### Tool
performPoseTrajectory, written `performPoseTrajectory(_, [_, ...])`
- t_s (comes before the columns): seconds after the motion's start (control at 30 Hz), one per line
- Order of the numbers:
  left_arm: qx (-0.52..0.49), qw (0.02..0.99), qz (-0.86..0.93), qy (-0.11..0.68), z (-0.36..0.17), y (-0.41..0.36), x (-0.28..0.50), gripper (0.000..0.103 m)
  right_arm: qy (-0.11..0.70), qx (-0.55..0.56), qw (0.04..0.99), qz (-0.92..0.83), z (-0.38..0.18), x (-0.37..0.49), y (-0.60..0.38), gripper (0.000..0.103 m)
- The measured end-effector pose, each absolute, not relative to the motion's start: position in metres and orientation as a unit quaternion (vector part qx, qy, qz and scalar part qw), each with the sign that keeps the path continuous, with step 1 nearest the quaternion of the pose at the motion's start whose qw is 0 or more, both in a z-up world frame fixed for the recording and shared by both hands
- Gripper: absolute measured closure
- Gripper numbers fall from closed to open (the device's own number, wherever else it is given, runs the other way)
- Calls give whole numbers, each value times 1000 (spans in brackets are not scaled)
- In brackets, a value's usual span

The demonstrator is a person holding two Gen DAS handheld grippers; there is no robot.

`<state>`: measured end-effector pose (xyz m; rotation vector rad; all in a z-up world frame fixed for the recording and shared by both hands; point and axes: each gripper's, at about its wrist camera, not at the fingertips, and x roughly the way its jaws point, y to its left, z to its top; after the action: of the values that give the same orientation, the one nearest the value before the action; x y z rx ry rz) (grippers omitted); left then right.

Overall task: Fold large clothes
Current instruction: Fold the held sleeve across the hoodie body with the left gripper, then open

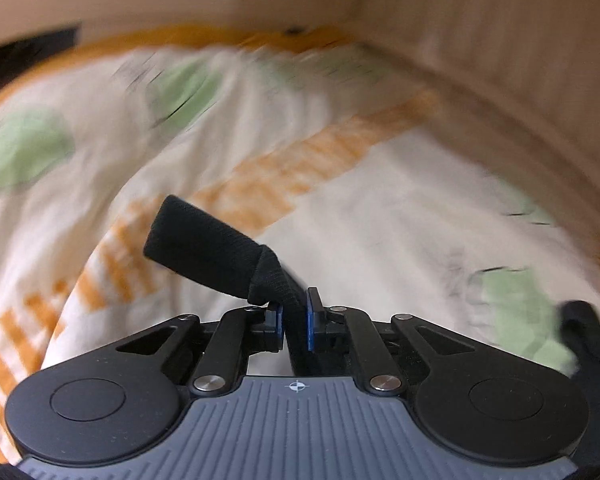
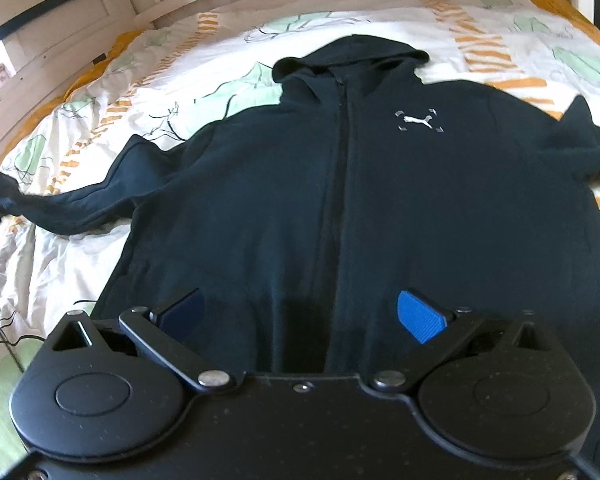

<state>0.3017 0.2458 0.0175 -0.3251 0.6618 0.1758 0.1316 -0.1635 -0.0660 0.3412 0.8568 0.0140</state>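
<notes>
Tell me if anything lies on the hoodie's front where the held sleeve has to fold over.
Nothing visible does. The hoodie lies flat and zipped on the quilt, its front bare. The left tool is shut on the sleeve cuff; the right tool hangs open above the hem.

White leaping-cat logo on hoodie [image 2: 340,200]

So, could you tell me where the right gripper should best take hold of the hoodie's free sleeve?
Probably at the cuff end of the sleeve, coming from above on the outer side. It lies bunched, with a raised peak the open right gripper could pinch. The left gripper already clamps the other cuff.
</notes>
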Motion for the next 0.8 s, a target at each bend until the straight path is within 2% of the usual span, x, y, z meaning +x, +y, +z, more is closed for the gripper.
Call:
performPoseTrajectory(0.2, [-114,957,-23,265,89,162,288,93,409,176,895,-1,-68,116,-177,1])
performPoseTrajectory(0.4, [-73,956,-131,250,113,52,283,93,398,181,899,-14,-66,96,-192,1])
performPoseTrajectory(0.57, [-56,940,-196,274,88,-31,280,93,392,189,900,-34,-64,81,-203,1])
performPoseTrajectory(0.8, [-32,909,-256,327,18,-112,280,93,395,205,894,-59,-68,70,-218,1])
